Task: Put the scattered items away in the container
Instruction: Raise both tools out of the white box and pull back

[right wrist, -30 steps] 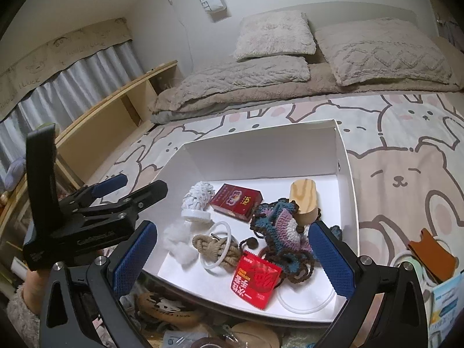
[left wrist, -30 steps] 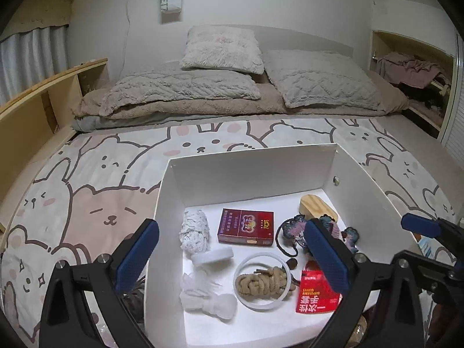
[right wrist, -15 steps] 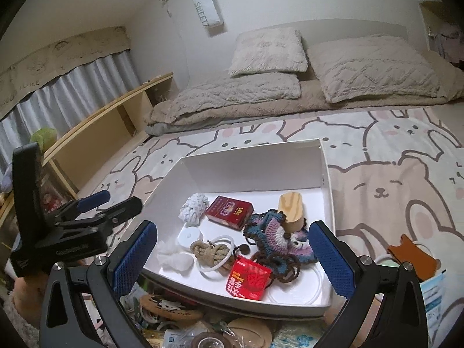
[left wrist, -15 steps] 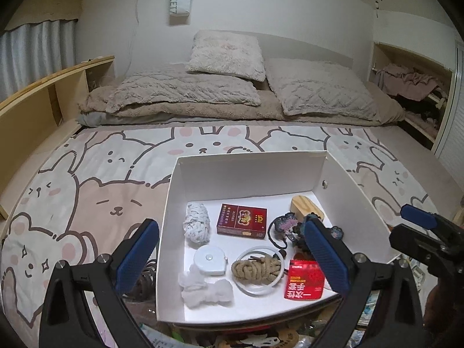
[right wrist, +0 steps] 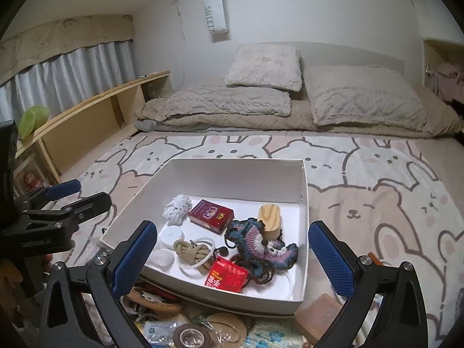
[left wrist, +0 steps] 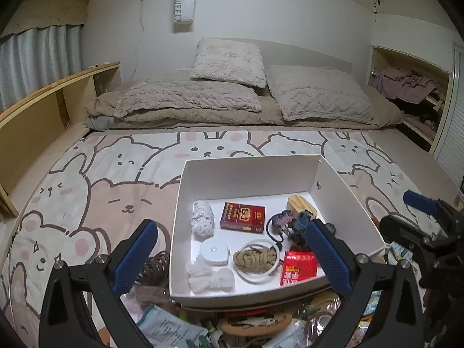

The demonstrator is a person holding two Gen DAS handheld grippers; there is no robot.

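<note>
Two open grippers [left wrist: 232,256] [right wrist: 233,258] above white card box [left wrist: 252,174], knotted rope [left wrist: 255,259] inside

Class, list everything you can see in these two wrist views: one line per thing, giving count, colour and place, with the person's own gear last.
box: 1, white, open, on the bear rug
cigarette-style pack: 1, dark red, in box, middle back
wooden block: 1, pale wood, in box, right back
crochet piece: 1, blue-pink, in box, right
rope knot: 1, tan, in box, inside a white ring
red packet: 1, red, in box, front right
round case: 1, white, in box, front left
white bundle: 1, white, in box, left back
loose clutter: several, mixed, on the rug in front of the box
pillows: 3, beige, on the bed
left gripper: 1, black, blue pads, open
right gripper: 1, black, blue pads, open
</note>
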